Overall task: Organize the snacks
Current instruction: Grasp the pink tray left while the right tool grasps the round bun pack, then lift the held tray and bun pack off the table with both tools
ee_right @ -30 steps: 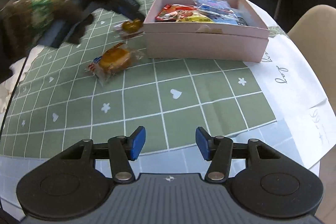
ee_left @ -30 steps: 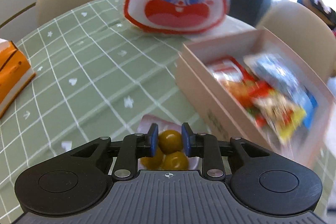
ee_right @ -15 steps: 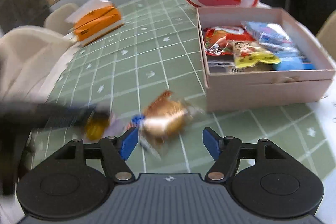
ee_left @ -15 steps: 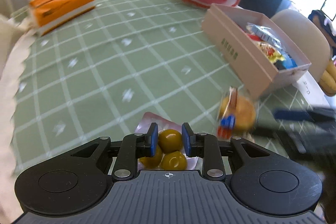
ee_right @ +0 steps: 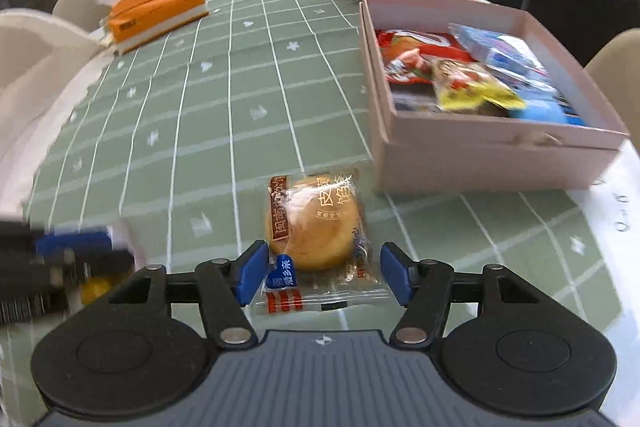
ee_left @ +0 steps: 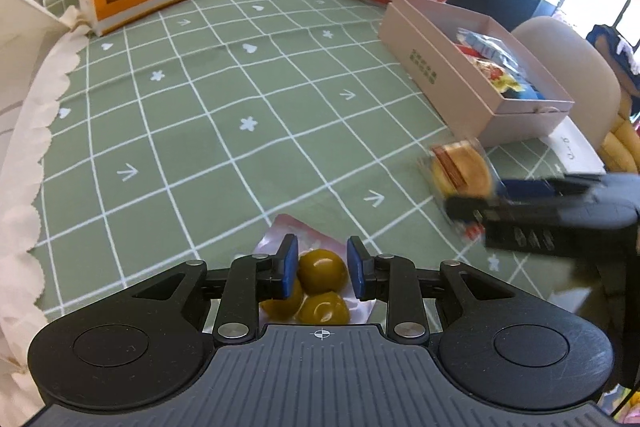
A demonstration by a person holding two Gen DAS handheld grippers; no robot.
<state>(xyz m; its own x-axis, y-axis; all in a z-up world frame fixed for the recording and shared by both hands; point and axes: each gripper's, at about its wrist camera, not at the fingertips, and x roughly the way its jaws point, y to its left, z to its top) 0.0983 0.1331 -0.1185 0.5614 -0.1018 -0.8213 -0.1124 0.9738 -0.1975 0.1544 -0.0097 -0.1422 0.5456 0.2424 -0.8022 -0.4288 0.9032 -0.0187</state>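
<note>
A: We see left gripper (ee_left: pixel 322 269) pinching the olive packet (ee_left: pixel 322 271), low over the tablecloth (ee_left: pixel 224 131).

B: Right gripper (ee_right: pixel 320 273): jaws just narrowed, not yet gripping, straddling the wrapped pastry (ee_right: pixel 314 223) lying beside the pink box (ee_right: pixel 492 159).

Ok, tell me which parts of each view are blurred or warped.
Left wrist view: the right gripper and the pastry by it are motion-smeared; the olive pack is sharp; grid lines bow from the fisheye. Right wrist view: the left gripper at the left edge is a smear, the snacks in the box slightly soft, the pastry crisp.
</note>
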